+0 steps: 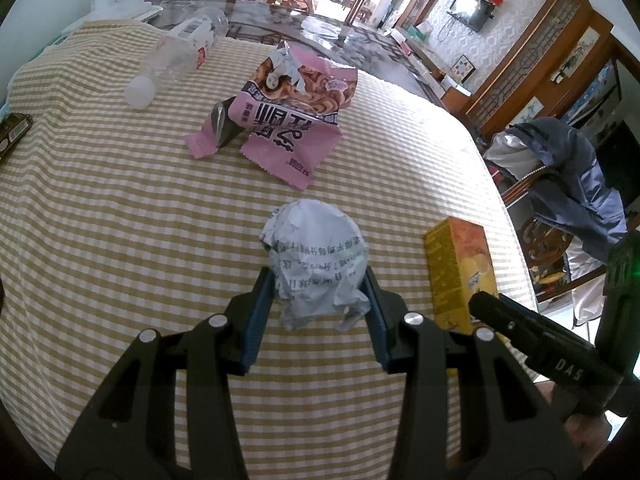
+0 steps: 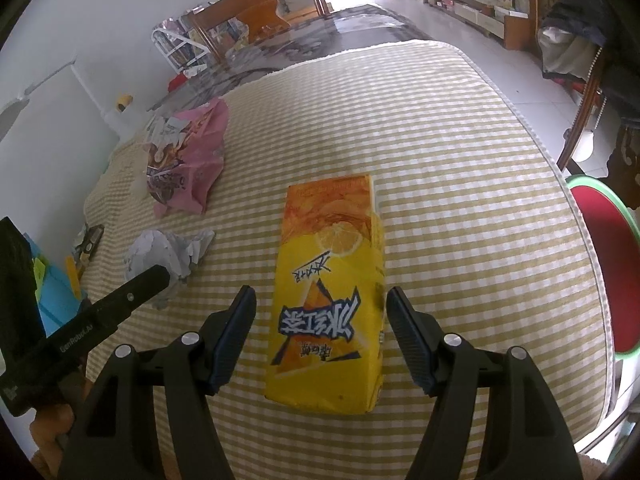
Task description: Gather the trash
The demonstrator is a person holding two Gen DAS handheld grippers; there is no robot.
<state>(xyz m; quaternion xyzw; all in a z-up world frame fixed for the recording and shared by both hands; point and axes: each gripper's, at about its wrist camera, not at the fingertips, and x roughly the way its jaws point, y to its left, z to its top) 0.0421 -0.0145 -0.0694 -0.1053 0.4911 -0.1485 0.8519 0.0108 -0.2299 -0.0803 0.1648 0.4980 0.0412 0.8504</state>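
Note:
A crumpled paper ball [image 1: 316, 260] lies on the checked tablecloth [image 1: 120, 240], between the fingers of my left gripper [image 1: 318, 276]; the pads touch its sides. It also shows in the right wrist view [image 2: 168, 254]. A yellow drink carton [image 2: 330, 292] lies flat between the spread fingers of my right gripper [image 2: 320, 300], with gaps on both sides. The carton also shows in the left wrist view [image 1: 460, 268]. A pink snack bag [image 1: 292, 108] and an empty plastic bottle [image 1: 180, 56] lie farther back.
A dark wrapper [image 1: 14, 132] lies at the cloth's left edge. A chair draped with a grey jacket [image 1: 572, 184] stands right of the table. A red-and-green stool [image 2: 604, 264] stands by the right edge. Blue items [image 2: 56, 292] sit at the left.

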